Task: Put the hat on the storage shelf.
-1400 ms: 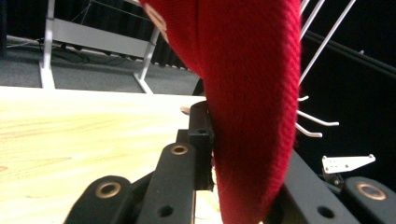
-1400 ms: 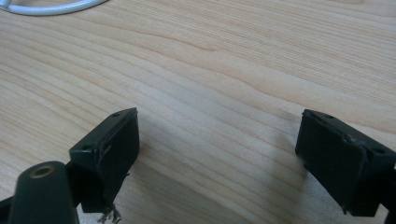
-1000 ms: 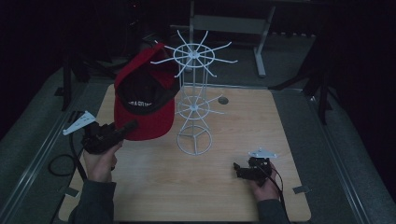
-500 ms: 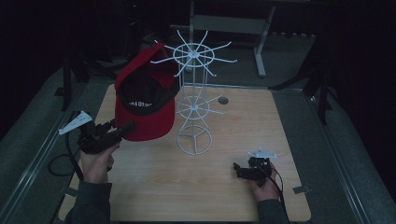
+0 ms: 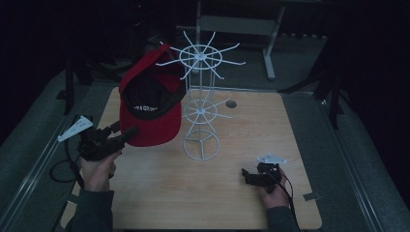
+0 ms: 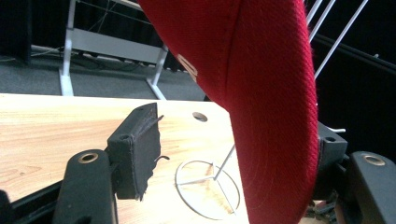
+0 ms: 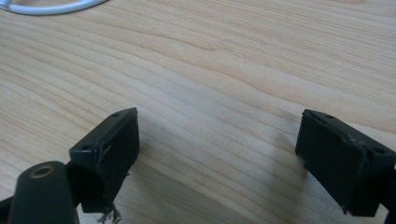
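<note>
While apparently free, red cap [image 5: 151, 108] hangs on rack [image 5: 200, 104].

Count of items observed:

- Caps: one. A red cap [image 5: 151, 108], hanging on the rack, its brim lying between the left claw's jaws in the left gripper view [image 6: 261, 93].
- Wire racks: one. A white wire rack [image 5: 200, 104] with two tiers of spokes and one ring base, standing just beyond and to the right of the left claw.
- Tables: one wooden table [image 5: 203, 193], beneath both claws.
- Table holes: one round hole [image 5: 231, 104], beyond the rack from both claws.
- Grippers: two. The left gripper [image 5: 121, 135] and the right gripper [image 5: 247, 175], one per hand.
- Hands: two, each behind its claw.
- Metal frame stands: one, on the floor well beyond both claws [image 5: 241, 24].
</note>
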Tool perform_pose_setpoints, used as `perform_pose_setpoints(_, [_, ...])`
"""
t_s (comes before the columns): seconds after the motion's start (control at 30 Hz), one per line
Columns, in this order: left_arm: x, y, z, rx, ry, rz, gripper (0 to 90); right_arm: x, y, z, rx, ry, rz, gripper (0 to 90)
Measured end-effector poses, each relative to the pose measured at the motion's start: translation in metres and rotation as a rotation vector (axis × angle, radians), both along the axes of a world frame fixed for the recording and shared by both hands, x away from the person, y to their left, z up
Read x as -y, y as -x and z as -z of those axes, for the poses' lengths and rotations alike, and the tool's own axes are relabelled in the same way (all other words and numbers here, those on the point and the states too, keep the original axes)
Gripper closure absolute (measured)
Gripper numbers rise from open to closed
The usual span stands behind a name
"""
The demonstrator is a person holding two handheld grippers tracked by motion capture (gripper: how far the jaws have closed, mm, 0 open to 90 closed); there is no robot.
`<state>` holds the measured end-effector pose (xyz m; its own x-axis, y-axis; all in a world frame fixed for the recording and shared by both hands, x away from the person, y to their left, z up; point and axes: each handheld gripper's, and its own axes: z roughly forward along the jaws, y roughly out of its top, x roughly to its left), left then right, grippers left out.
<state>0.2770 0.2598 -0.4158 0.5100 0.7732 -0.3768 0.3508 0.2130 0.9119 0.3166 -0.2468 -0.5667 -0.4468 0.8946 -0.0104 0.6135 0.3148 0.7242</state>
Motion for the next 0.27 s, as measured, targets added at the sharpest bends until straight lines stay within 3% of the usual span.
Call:
perform_pose_setpoints(0.2, [-0.0017,0.0025,0.0009,0.003,-0.01,-0.01,33.5,0.0,0.0,0.0,0.0,0.0,0.0,13.4])
perform_pose_setpoints(0.27, [-0.0025,0.003,0.0016,0.006,-0.002,0.001,37.7,0.0,0.0,0.0,0.0,0.0,0.0,13.4])
